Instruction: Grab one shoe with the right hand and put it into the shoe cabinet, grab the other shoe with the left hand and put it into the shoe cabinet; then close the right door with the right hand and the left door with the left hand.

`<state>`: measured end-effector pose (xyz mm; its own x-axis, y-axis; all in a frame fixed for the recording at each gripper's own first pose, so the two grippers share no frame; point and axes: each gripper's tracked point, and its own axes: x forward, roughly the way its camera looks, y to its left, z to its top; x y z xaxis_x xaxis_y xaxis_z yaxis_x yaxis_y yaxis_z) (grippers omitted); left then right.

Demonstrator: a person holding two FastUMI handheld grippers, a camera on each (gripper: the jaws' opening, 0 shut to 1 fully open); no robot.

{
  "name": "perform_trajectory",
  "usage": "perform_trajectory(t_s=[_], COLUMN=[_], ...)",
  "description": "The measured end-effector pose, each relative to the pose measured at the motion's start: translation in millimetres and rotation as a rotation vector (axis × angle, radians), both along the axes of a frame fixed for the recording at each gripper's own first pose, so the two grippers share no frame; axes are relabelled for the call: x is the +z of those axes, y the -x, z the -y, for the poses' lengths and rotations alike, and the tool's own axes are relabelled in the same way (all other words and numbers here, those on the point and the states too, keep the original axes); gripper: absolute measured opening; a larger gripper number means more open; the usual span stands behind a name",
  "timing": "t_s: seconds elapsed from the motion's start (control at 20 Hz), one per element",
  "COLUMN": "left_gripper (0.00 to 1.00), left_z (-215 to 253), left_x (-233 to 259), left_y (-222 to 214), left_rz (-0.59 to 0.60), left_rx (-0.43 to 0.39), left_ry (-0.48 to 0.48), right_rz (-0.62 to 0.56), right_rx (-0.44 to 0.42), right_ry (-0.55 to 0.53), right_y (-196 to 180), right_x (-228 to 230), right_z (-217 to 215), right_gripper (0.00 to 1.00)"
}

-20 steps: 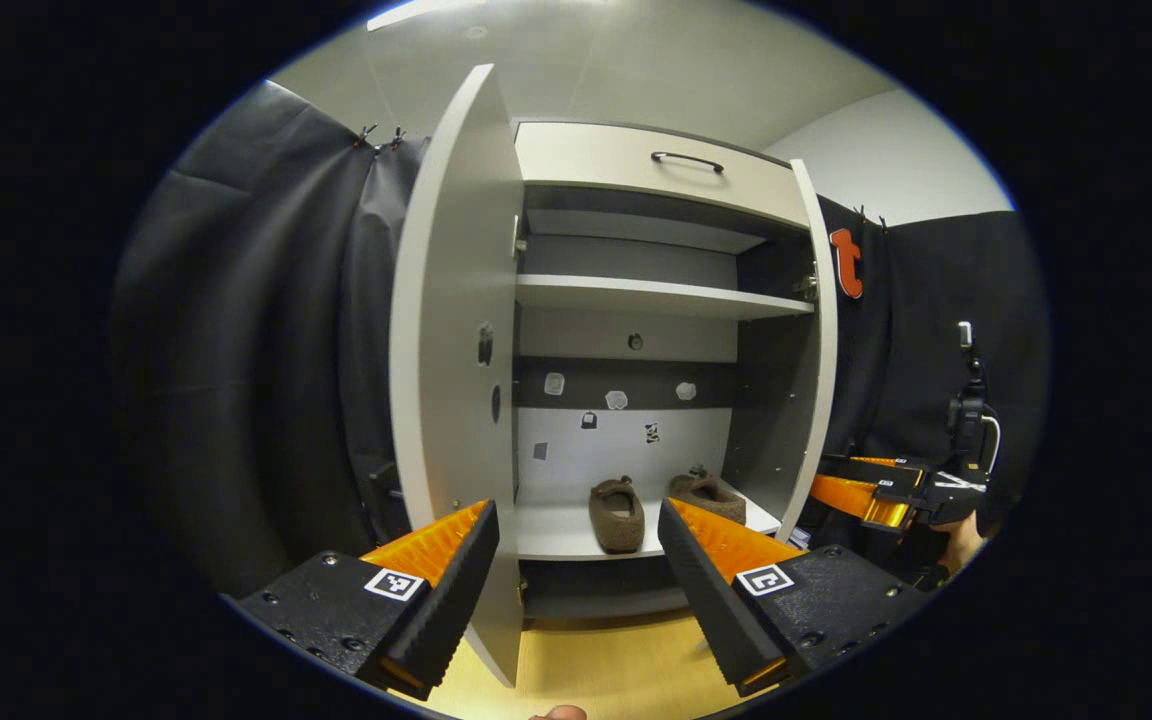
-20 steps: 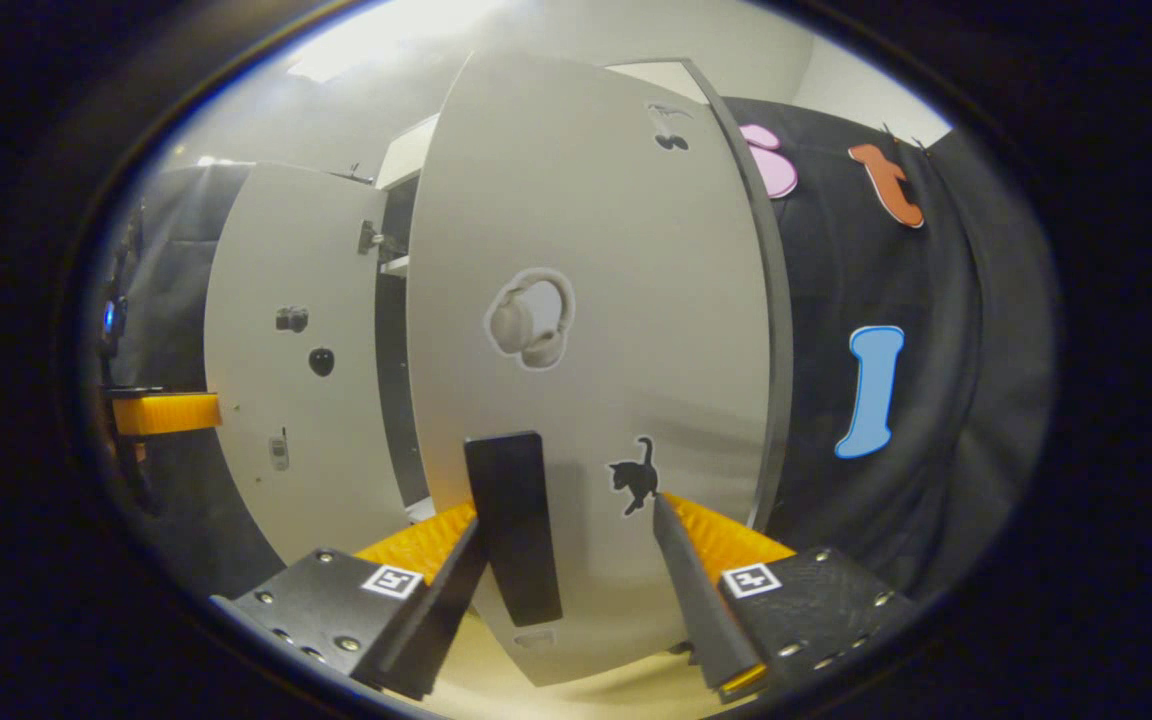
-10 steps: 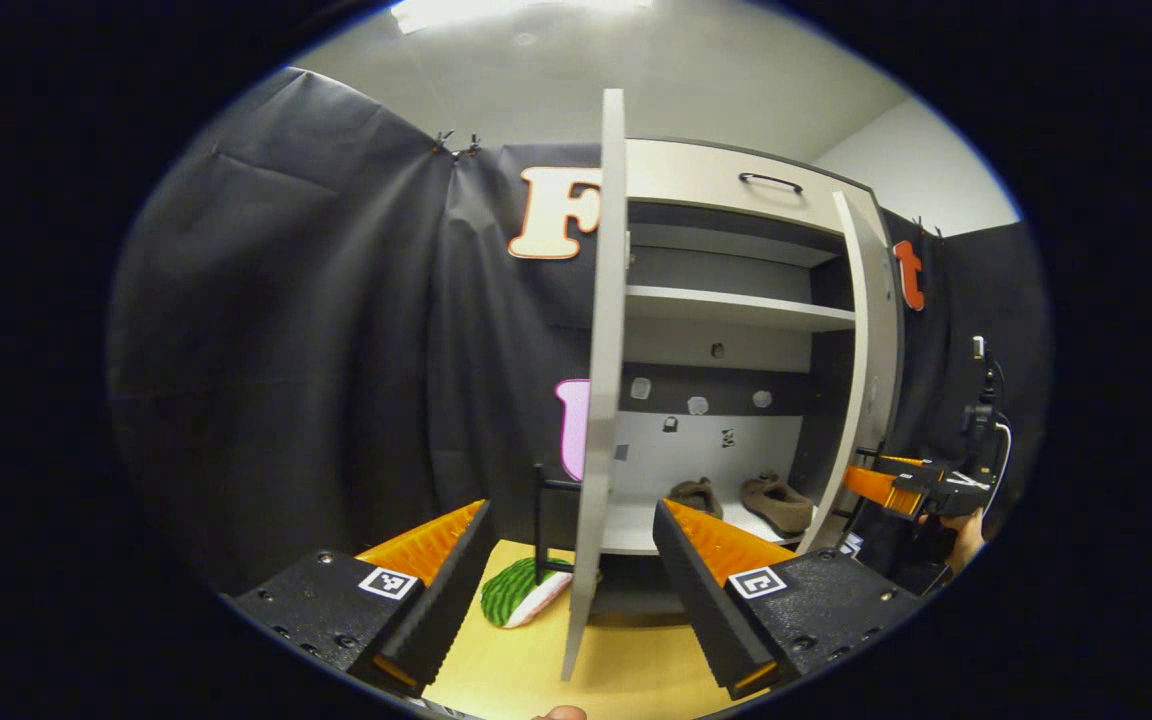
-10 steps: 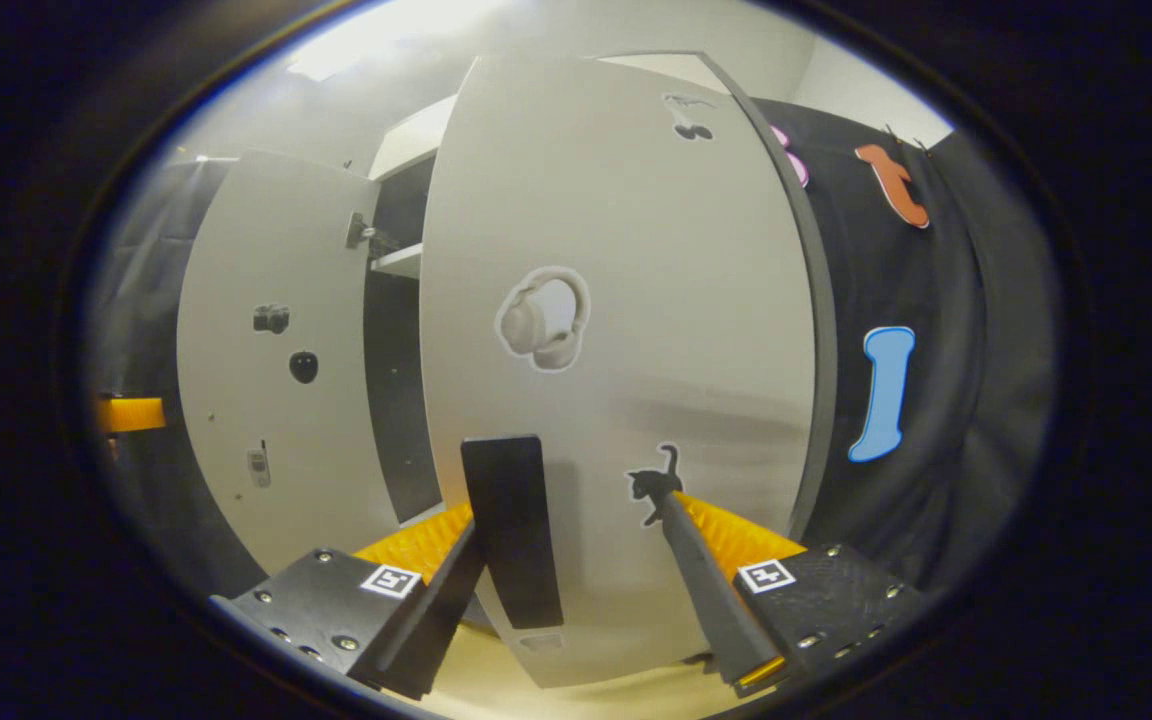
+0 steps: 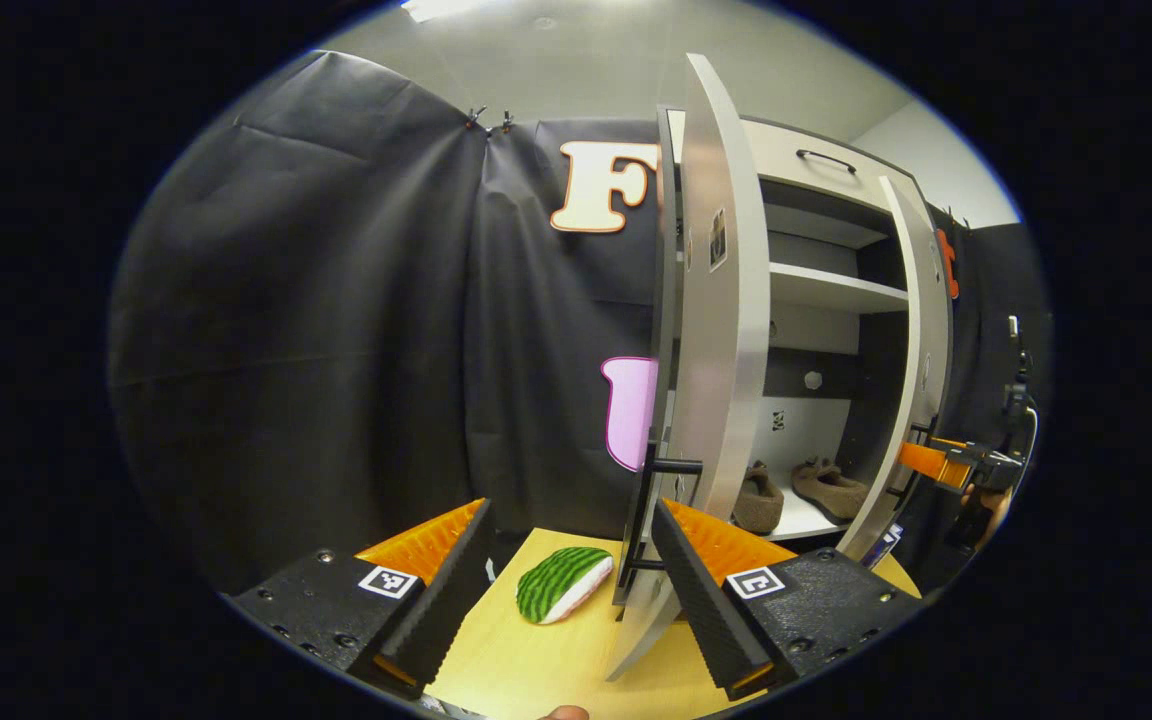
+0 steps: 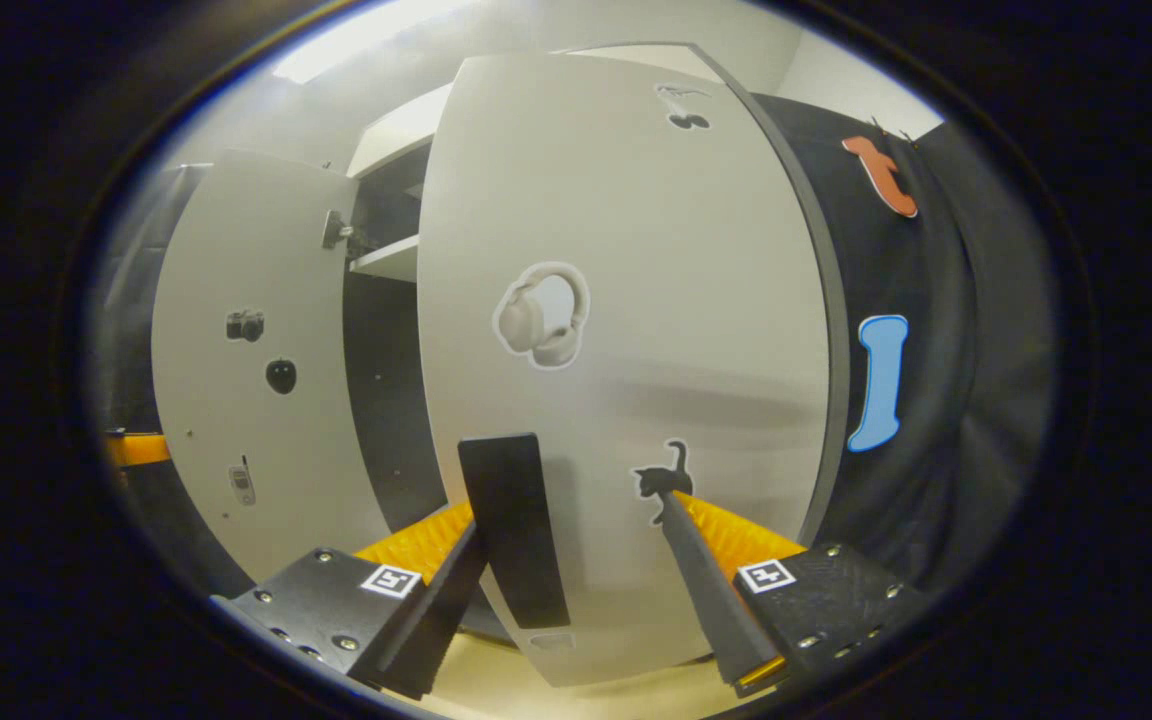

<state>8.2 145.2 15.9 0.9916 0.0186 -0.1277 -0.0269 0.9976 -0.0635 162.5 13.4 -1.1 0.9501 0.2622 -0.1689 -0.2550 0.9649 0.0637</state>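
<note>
Brown felt shoes [image 5: 796,491] lie low right on the cabinet's smooth shelf [image 5: 804,518]. Both the left gripper [image 5: 571,585] and right gripper [image 6: 576,580] gape wide, empty, the right one astride the right door's flat black handle [image 6: 514,530].

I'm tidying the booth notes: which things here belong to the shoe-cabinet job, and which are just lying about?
Job:
shoes on the low shelf
left door, part open
right door, part open
door handle
right hand-held gripper, open by that handle
left hand-held gripper, open

Lying about:
watermelon slice on the floor
</note>
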Motion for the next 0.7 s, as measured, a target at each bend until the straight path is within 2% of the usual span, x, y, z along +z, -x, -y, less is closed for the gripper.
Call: perform_trajectory(t_s=[0.1,0.2,0.4,0.6,0.7], left_gripper=[0.96,0.94,0.92,0.99,0.93], left_z=[-1.4,5.0,8.2,17.9,23.5], left_x=[-6.0,-9.0,-13.4,-15.0,-14.7], left_y=[-9.5,-15.3,-21.1,-24.6,-24.2], left_rz=[-0.013,-0.017,-0.017,-0.019,-0.021], left_rx=[-0.008,-0.041,-0.088,-0.147,-0.17], left_ry=[-0.008,-0.003,-0.016,0.013,0.014], right_rz=[0.014,0.021,0.04,0.06,0.062], right_rx=[0.001,0.001,-0.013,-0.052,-0.062], right_ry=[-0.02,-0.028,-0.014,0.009,-0.012], right_y=[5.3,9.8,14.0,16.8,17.6], right_x=[0.7,3.8,6.4,10.2,12.8], right_z=[-0.3,-0.1,0.2,12.9,16.7], right_gripper=[1.0,0.97,1.0,0.99,1.0])
